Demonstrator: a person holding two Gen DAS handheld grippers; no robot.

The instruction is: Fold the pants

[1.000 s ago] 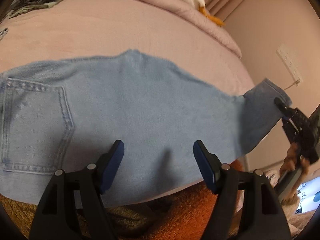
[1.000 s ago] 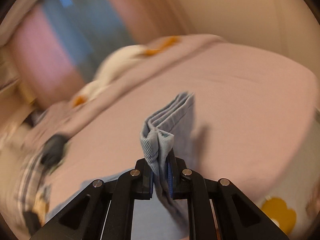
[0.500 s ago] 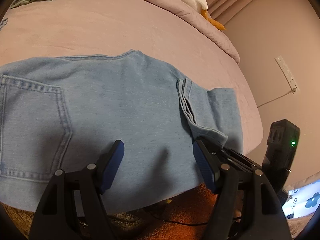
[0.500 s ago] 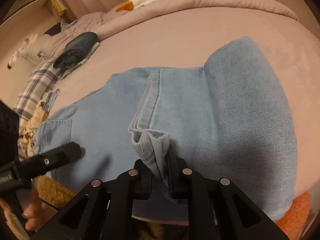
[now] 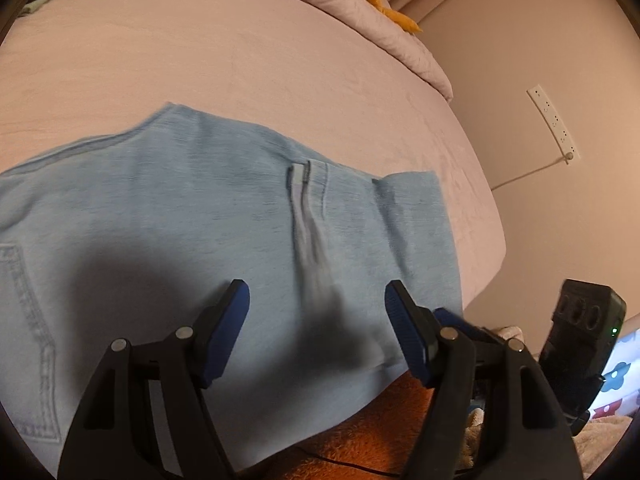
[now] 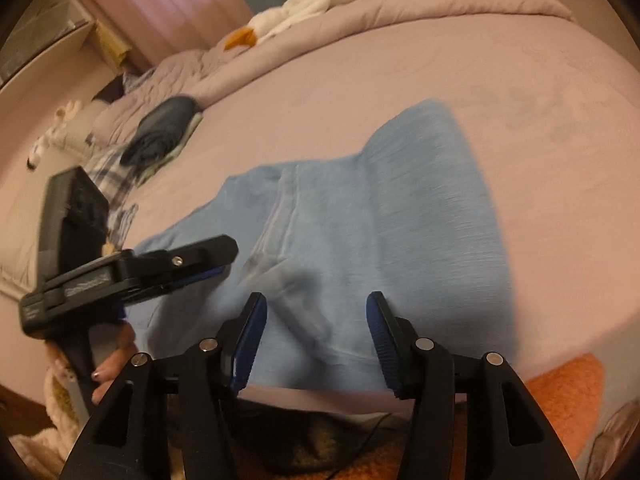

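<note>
Pink bedding covers a wide bed [image 6: 400, 92] that fills both wrist views. Left gripper [image 5: 316, 312] hovers low over the bed's near edge, its blue-padded fingers [image 5: 224, 332] spread apart and grasping nothing. Right gripper [image 6: 316, 328] hangs just beside it, likewise released, fingers apart. Light blue denim pants [image 6: 360, 248] lie flat on the bed directly ahead at twelve o'clock, leg ends folded back over the seat. At ten o'clock in the right view sits a dark folded garment [image 6: 164, 128]; a white plush toy [image 6: 320, 0] rests at twelve o'clock, well beyond the pants.
</note>
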